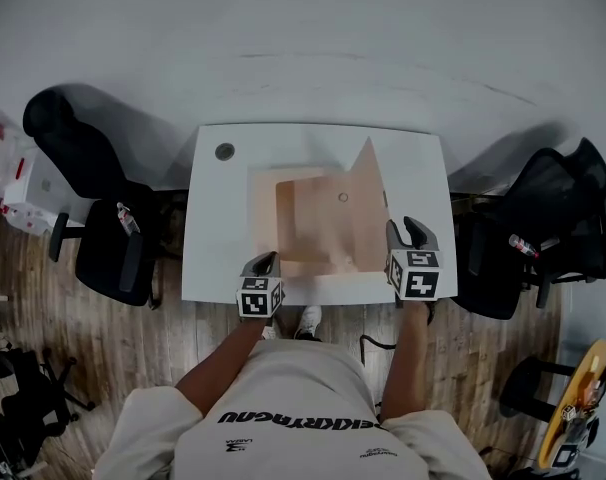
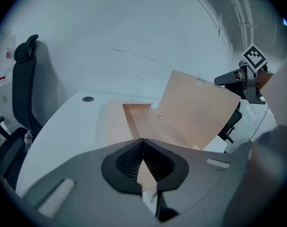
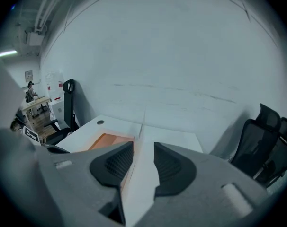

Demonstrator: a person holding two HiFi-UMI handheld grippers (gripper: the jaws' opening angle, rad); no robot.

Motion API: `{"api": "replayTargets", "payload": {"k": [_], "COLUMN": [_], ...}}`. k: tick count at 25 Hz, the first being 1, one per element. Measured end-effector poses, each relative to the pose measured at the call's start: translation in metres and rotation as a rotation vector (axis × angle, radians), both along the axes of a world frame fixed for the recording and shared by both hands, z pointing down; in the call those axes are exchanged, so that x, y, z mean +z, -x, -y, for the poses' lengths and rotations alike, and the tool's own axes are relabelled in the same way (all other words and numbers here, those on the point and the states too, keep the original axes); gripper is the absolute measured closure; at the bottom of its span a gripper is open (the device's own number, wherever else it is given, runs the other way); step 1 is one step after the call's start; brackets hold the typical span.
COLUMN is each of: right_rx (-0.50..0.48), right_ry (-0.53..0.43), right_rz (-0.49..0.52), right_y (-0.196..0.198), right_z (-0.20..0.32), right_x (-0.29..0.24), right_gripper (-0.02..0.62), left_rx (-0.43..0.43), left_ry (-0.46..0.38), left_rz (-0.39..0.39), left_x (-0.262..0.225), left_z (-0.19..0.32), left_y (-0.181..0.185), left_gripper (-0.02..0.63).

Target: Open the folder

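Pinning the folder [image 1: 308,230] down: the left gripper [image 1: 263,262] is sitting at the folder's near left edge with its jaws closed together on the lower sheet. In the left gripper view a tan sliver is showing between the pads. My read is that it's acting as the anchor, so the bottom half isn't lifting or sliding on the white table [image 1: 218,238] while the cover is handled.

The folder is lying mid-table, with its near edge toward the person. The front cover [image 1: 368,200] is standing up steeply over the folder's right part, free corner pointing up and inside face showing. Opening is looking well along, but the cover isn't lying flat yet.

The right gripper [image 1: 411,232] is hovering just beside the raised cover, on its right. Its jaws are standing apart. In the right gripper view a pale sheet edge is running up between them, with neither pad visibly pressing on it. I cannot tell whether the cover is leaning on a jaw.

The right gripper is probably sitting there to guide the cover over to the right. A thin cover like this is likely flopping back shut if nothing is backing it. The next move is probably calling for a gentle outward push until the cover is resting flat, with the left clamp holding.
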State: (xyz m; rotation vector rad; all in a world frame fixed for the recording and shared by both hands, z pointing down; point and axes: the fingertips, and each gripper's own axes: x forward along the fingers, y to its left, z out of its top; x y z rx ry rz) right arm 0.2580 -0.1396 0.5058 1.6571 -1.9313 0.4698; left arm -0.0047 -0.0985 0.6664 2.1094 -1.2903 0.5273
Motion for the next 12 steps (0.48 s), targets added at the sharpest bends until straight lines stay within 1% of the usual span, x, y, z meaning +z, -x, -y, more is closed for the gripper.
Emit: {"api": "replayTargets", "payload": {"k": [6,12], "right_rx": [-0.016,-0.015], "right_ry": [-0.033,-0.067], "right_rz": [0.016,0.085], "right_y": [0.012,0.023], "right_z": [-0.004,-0.009], "right_x": [-0.009,-0.017], "right_gripper": [0.457,0.459], "left_rx": [0.005,0.002], "left_ry": [-0.026,-0.054], "left_rz": [-0.003,-0.020], "left_x": [-0.009,-0.021], "left_z": [0.000,0.001], "left_y": [0.000,0.002], "left_gripper": [0.607,0.607]}}
